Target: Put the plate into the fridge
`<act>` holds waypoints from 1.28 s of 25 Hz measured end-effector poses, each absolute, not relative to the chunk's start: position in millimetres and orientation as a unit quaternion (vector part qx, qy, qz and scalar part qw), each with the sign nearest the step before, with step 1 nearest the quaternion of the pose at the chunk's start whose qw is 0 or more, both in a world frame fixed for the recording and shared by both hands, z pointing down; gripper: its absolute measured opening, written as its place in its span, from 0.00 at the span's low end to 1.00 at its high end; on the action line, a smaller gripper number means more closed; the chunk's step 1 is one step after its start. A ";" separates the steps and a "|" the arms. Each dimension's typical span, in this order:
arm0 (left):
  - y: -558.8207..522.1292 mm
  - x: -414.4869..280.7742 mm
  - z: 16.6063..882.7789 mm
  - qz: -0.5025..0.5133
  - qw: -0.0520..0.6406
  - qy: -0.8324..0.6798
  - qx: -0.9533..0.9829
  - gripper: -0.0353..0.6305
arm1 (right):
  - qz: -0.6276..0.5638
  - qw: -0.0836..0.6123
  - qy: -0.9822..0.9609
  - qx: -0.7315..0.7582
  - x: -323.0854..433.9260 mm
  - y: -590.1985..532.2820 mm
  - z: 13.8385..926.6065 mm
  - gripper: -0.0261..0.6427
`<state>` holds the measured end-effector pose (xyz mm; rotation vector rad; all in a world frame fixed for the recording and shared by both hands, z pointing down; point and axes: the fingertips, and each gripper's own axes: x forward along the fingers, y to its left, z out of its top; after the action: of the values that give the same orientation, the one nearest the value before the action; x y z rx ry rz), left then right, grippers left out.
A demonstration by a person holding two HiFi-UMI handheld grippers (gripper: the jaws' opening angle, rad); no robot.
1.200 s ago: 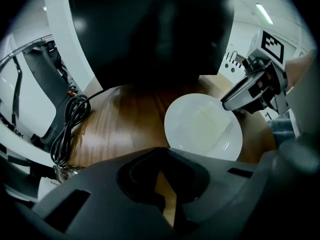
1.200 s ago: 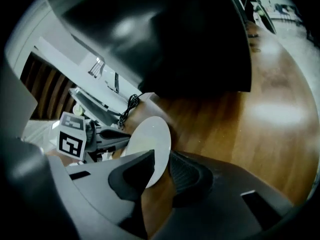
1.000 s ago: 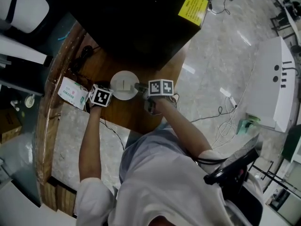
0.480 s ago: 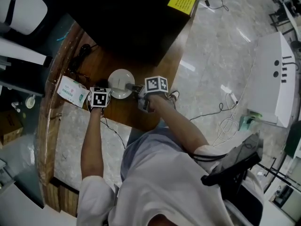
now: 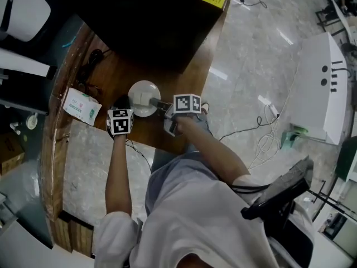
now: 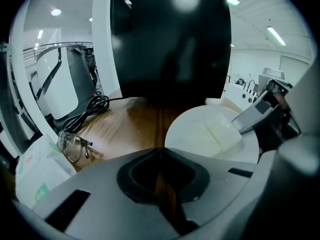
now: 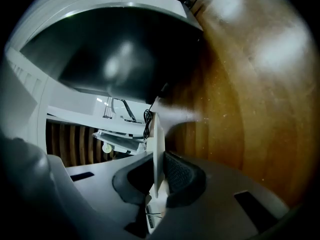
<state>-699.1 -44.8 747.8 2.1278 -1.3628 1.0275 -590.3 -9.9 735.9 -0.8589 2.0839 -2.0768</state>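
White plate (image 5: pixel 144 97) on the wooden table (image 5: pixel 120 71), its right rim clamped by the right gripper (image 5: pixel 156 103).

The jaws have just been closing and now pinch the thin rim between their pads. The left gripper (image 5: pixel 122 104) hovers just beside the plate's left edge, jaws together with nothing in them. The black fridge (image 5: pixel 150 21) stands just beyond; a tissue pack (image 5: pixel 81 106), glasses (image 6: pixel 74 145) and a black cable (image 6: pixel 90 109) lie further left.
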 end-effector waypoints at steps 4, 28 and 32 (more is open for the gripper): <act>-29.7 -681.0 742.1 0.333 0.217 -0.498 0.771 0.08 | -0.682 0.064 0.673 -0.280 -567.7 -3.5 731.8 0.09; 87.5 -267.9 716.0 0.266 0.225 -0.489 0.799 0.08 | -0.668 0.057 0.686 -0.284 -159.9 93.6 707.3 0.09; 101.8 -102.0 691.9 0.277 0.204 -0.477 0.809 0.08 | -0.664 0.065 0.692 -0.275 -3.6 108.4 689.8 0.09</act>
<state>-102.0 101.8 691.9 2.2558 -1.3299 0.7723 -3.6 108.4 689.8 -0.8298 2.0893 -2.0050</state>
